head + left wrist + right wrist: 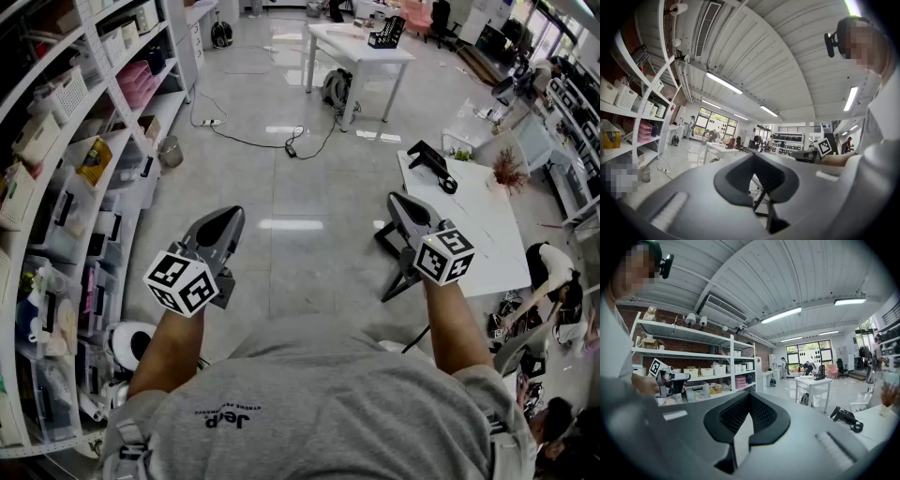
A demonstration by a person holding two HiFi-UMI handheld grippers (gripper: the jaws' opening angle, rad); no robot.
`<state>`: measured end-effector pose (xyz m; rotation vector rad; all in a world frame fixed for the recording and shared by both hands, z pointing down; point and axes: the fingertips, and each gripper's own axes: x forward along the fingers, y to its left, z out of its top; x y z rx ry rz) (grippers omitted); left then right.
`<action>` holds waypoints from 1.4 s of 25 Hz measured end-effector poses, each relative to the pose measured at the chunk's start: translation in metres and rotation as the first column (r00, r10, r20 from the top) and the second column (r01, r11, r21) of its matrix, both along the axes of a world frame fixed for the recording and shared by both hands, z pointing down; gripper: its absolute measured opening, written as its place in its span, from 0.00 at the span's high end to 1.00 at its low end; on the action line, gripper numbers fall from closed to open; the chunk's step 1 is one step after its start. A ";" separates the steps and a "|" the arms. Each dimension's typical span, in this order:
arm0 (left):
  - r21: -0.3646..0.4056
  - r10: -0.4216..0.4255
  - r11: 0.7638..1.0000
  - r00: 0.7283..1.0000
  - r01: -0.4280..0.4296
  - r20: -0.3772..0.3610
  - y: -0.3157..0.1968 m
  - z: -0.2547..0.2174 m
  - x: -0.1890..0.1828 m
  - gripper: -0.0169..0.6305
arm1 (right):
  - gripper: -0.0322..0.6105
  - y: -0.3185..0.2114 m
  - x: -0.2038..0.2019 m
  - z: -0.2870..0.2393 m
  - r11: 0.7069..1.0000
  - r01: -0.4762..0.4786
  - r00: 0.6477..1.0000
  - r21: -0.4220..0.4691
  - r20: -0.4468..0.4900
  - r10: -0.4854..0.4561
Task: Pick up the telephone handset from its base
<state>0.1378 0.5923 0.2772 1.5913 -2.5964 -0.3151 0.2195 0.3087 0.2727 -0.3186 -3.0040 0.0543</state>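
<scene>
A black telephone (431,164) with its handset lying on the base sits at the far left corner of a white table (487,234) on my right. In the right gripper view the telephone (847,418) shows low at the right. My right gripper (394,199) is held in the air short of the table, well apart from the phone, its jaws shut with nothing between them (750,394). My left gripper (228,217) hovers over the floor at the left, also shut and empty (754,157).
White shelving (103,141) packed with bins and boxes runs along the left. Cables (281,142) trail across the grey floor ahead. Another white table (361,52) stands far back. A dried plant (511,171) stands on the phone's table.
</scene>
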 end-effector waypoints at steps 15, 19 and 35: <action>-0.002 0.005 1.000 1.000 -0.005 0.000 -0.016 0.000 -0.001 0.88 | 0.95 -0.012 -0.005 0.003 1.000 0.019 1.000 -0.002 -0.007 -0.019; -0.003 0.003 1.000 1.000 -0.003 0.005 -0.024 0.000 -0.003 0.88 | 0.95 -0.021 -0.007 0.003 1.000 0.017 1.000 -0.007 -0.001 -0.017; -0.018 -0.012 1.000 0.999 0.013 0.048 -0.095 -0.008 -0.003 0.40 | 0.95 -0.092 -0.001 -0.002 0.999 0.036 0.999 -0.018 0.033 -0.036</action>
